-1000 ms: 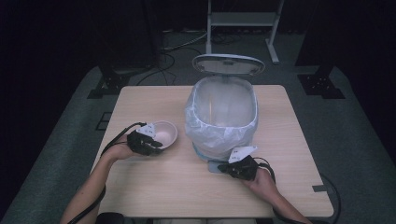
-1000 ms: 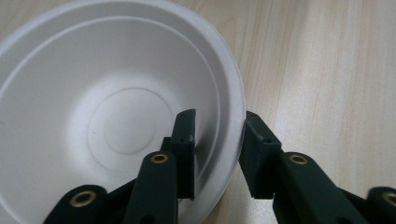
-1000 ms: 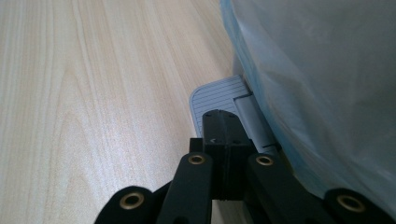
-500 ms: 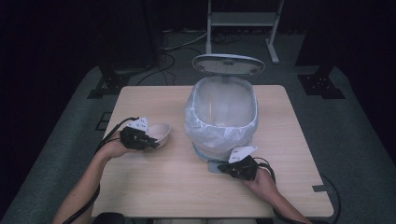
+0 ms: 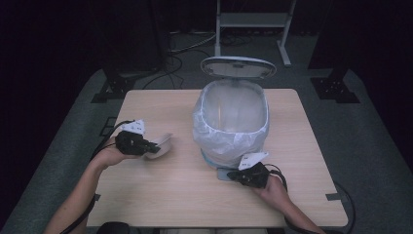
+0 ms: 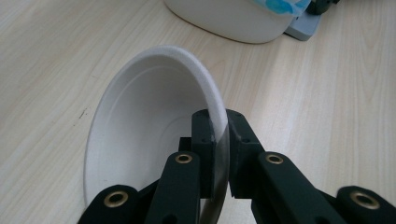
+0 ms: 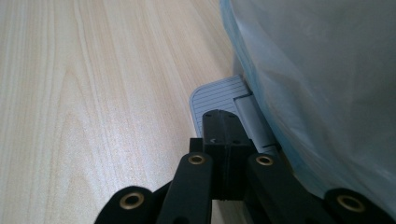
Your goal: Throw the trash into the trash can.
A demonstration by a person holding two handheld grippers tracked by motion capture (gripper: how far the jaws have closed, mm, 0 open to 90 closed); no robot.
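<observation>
Jaws of the left gripper [image 6: 219, 154], having just closed, pinched the bowl [image 6: 154, 140] by its rim left of the bin [image 5: 233, 122], while the right gripper [image 7: 223, 135], pressed together, held the pedal [image 7: 219, 95] down; next, likely, carrying the bowl over the open bin.

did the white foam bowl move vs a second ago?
Yes. The white foam bowl, clamped at its rim by the left gripper whose fingers just closed, tipped onto its edge and shifted slightly left, away from the bag-lined white pedal bin in the high view.
</observation>
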